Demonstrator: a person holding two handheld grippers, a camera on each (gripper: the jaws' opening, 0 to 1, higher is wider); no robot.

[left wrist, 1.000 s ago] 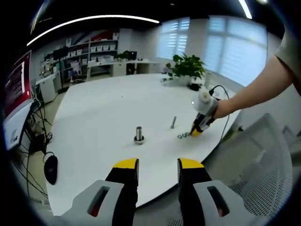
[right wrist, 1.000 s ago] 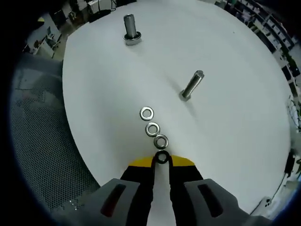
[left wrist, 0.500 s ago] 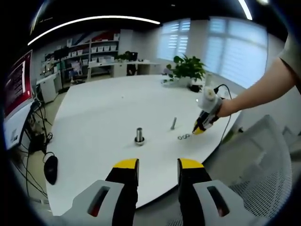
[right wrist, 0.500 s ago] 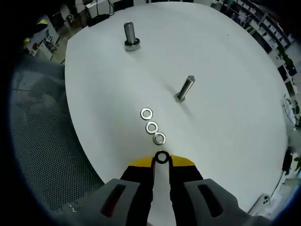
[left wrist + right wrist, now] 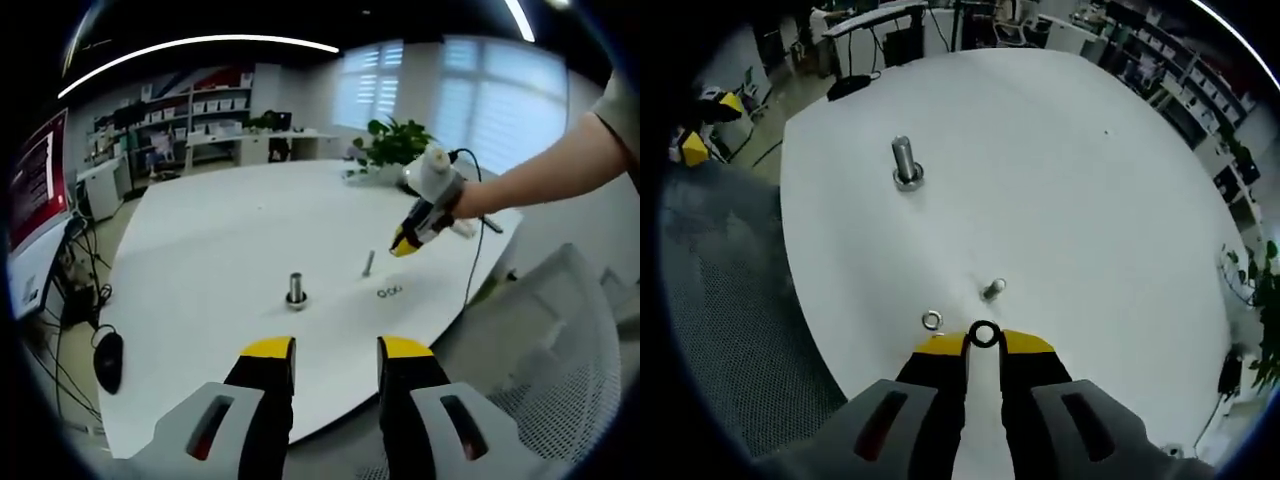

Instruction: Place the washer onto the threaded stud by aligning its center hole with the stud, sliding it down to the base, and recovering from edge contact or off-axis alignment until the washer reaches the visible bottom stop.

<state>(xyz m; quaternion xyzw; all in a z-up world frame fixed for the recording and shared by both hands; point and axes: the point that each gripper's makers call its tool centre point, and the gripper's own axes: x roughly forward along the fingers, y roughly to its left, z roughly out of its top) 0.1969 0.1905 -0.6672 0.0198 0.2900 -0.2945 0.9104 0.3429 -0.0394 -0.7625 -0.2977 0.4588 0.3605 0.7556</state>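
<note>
A thick threaded stud [image 5: 295, 287] stands upright on its base on the white table [image 5: 200, 250], with a thinner bolt [image 5: 369, 262] to its right. Loose washers [image 5: 389, 292] lie near the bolt. My right gripper [image 5: 408, 240], held by a hand, hovers above the bolt. In the right gripper view my right gripper [image 5: 984, 342] is shut on a small washer [image 5: 984, 334], pinched edge-on at its yellow tips, high over the table [image 5: 1090, 200]. The stud [image 5: 903, 161] stands far ahead to the left, the bolt [image 5: 993, 289] just ahead. My left gripper [image 5: 335, 350] is open, back from the table edge.
A monitor [image 5: 35, 195], cables and a mouse [image 5: 107, 358] sit at the table's left. A potted plant [image 5: 398, 145] stands at the far edge. A mesh chair [image 5: 565, 330] is at the right. One washer [image 5: 931, 320] lies beside the right jaws.
My right gripper has risen off the table with the washer and moved away from the washer row toward the bolt. The left gripper has stayed put.
</note>
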